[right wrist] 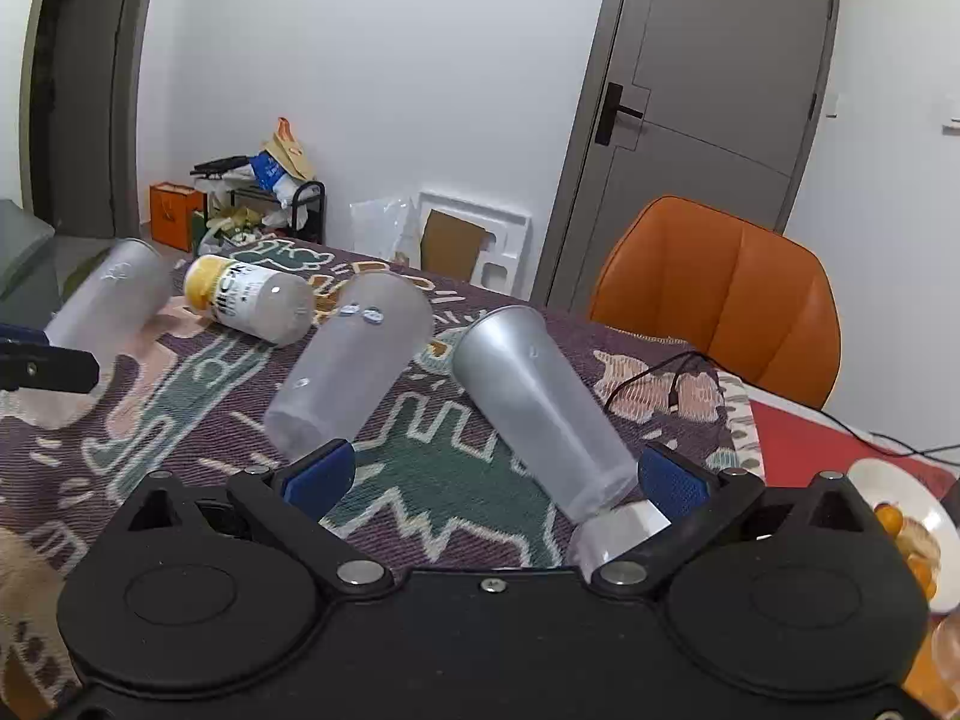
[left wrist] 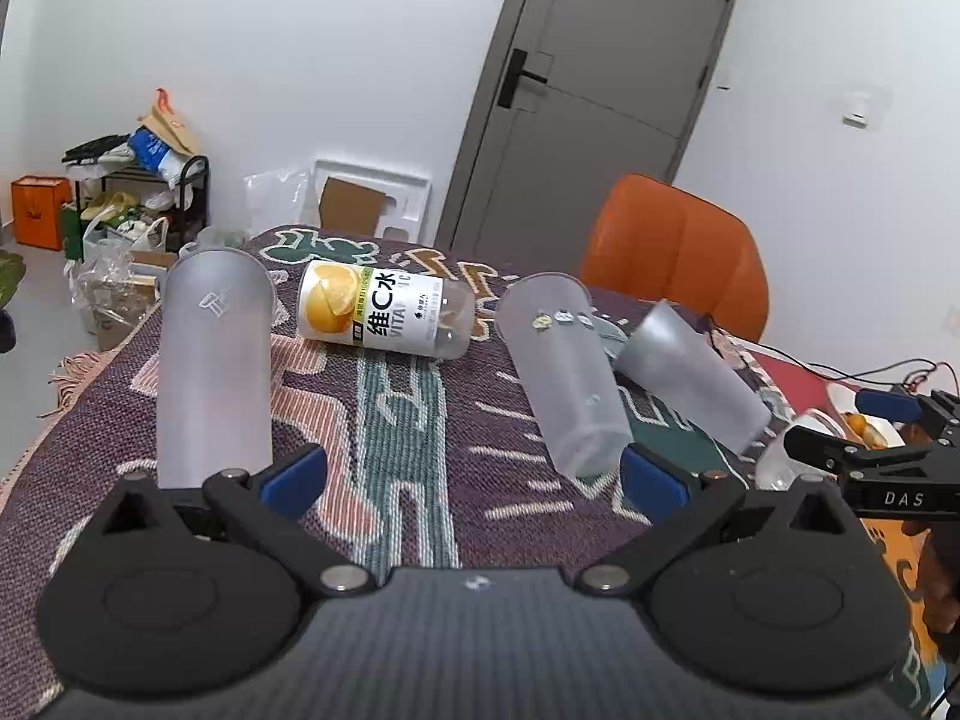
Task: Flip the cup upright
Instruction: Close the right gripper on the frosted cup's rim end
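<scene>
Cups lie on their sides on the patterned cloth (left wrist: 420, 420): left frosted cup (left wrist: 213, 372), middle cup (left wrist: 561, 372), right cup (right wrist: 534, 402). Left gripper (left wrist: 474, 474) spread, empty. Right gripper (right wrist: 492, 474) spread, empty.

On the label of the bottle (left wrist: 384, 315), lying on its side on the patterned cloth (left wrist: 420, 420): large black characters "維C水", and under them grey Latin letters "VITA", partly cut, then "C" further along. On the black arm of the right gripper (left wrist: 864, 462), at the right edge of the left wrist view: white letters "DAS". On the frosted cup (left wrist: 213, 372) at the left: only a small white logo, not readable as text. In the right wrist view, bottle label turned away, letters too unclear to read.
</scene>
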`<state>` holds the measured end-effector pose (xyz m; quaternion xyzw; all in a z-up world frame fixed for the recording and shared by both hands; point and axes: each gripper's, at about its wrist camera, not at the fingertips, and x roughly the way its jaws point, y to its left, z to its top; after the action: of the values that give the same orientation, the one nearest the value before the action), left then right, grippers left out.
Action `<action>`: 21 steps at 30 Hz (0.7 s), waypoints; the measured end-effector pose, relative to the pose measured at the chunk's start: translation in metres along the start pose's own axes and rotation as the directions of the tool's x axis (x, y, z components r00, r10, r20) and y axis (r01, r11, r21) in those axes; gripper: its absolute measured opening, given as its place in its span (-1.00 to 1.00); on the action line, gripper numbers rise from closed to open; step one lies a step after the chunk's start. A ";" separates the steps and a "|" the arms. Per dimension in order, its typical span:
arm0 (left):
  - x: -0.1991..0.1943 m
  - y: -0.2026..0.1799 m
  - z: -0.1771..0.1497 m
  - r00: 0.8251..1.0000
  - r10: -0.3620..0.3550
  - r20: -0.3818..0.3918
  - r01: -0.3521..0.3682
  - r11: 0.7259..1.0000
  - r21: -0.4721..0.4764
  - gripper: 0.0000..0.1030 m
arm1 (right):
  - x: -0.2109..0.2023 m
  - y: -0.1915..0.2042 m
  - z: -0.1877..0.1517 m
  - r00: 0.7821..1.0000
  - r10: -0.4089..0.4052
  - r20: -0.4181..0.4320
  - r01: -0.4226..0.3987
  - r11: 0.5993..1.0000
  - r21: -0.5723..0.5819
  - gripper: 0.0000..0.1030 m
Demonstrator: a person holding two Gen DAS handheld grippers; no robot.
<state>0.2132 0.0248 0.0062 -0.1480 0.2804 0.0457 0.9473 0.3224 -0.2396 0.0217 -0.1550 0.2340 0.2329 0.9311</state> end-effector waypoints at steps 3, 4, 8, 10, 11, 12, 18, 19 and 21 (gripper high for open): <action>0.010 0.000 0.007 1.000 0.010 -0.013 -0.010 1.000 -0.005 1.00 | 0.011 -0.006 0.006 1.000 -0.001 -0.011 0.001 1.000 -0.019 0.97; 0.013 0.000 0.010 1.000 0.012 -0.014 -0.012 1.000 -0.005 1.00 | 0.015 -0.007 0.007 1.000 -0.001 -0.016 0.000 1.000 -0.023 0.95; 0.025 0.000 0.017 1.000 0.009 -0.025 -0.009 1.000 -0.007 1.00 | 0.035 -0.014 0.014 0.999 0.003 -0.040 -0.005 0.999 -0.032 0.87; 0.031 0.000 0.020 0.999 0.012 -0.032 -0.012 1.000 -0.005 1.00 | 0.044 -0.016 0.017 0.999 0.004 -0.050 -0.006 0.999 -0.037 0.82; 0.034 0.000 0.022 0.999 0.014 -0.034 -0.015 1.000 -0.005 1.00 | 0.049 -0.017 0.018 0.998 0.006 -0.057 -0.008 0.999 -0.040 0.78; 0.036 0.001 0.023 0.999 0.018 -0.037 -0.018 1.000 -0.005 1.00 | 0.055 -0.019 0.019 0.998 0.007 -0.065 -0.010 0.999 -0.043 0.78; 0.052 0.010 0.031 0.998 0.034 -0.046 -0.035 0.999 -0.033 1.00 | 0.088 -0.023 0.023 0.994 0.005 -0.108 -0.012 0.997 -0.071 0.70; 0.055 0.012 0.032 0.998 0.036 -0.049 -0.038 0.998 -0.040 1.00 | 0.093 -0.023 0.023 0.993 0.003 -0.115 -0.012 0.997 -0.077 0.67; 0.059 0.014 0.033 0.998 0.036 -0.058 -0.038 0.998 -0.047 1.00 | 0.103 -0.023 0.024 0.992 -0.006 -0.127 -0.007 0.995 -0.098 0.65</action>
<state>0.2776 0.0483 -0.0031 -0.1667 0.3090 0.0657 0.9340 0.4231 -0.2118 -0.0064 -0.2149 0.2810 0.2340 0.9056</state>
